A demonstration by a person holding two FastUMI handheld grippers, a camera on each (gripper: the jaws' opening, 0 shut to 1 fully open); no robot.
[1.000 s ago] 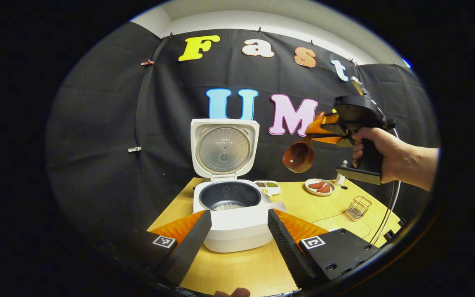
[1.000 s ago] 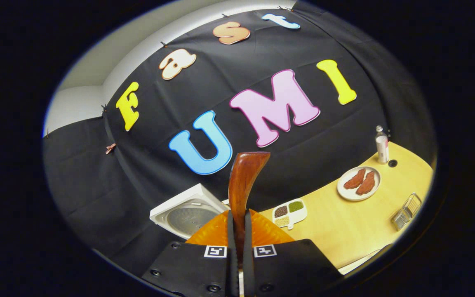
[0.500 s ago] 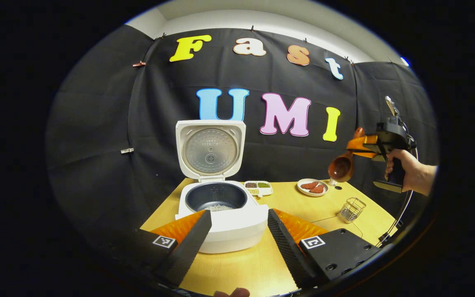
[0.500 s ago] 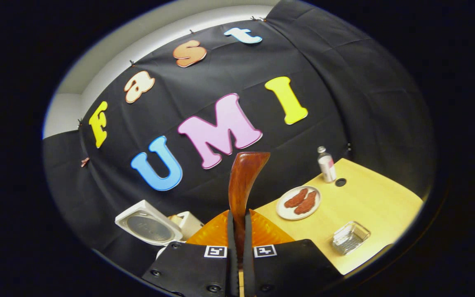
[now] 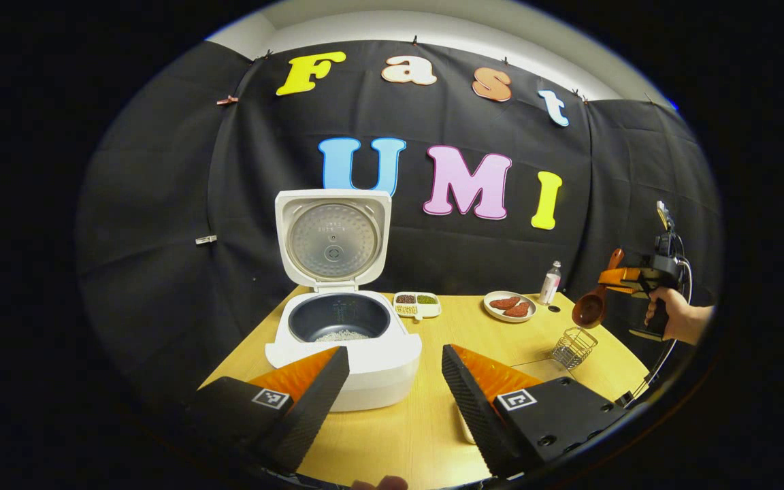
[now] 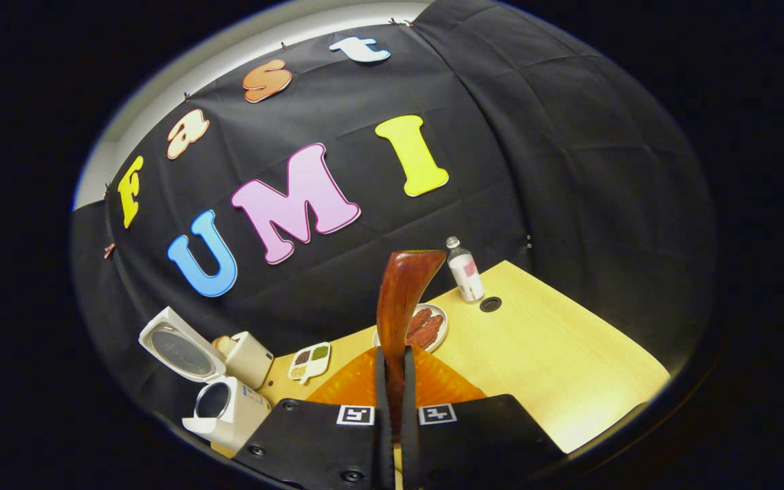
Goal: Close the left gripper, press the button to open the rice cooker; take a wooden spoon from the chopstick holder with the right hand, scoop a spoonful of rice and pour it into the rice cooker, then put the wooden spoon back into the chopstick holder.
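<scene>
On table, rice cooker open, rice inside

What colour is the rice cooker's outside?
White; the rice cooker shows best in the left gripper view.

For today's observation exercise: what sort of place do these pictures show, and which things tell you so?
Probably a staged kitchen corner in a recording booth: an open rice cooker, a plate of food and a wire chopstick holder stand on a wooden table before a black cloth wall.

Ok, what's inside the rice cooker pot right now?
The rice cooker stands open; a small patch of white rice lies on the pot's bottom. The near rim hides the front of the bottom.
</scene>
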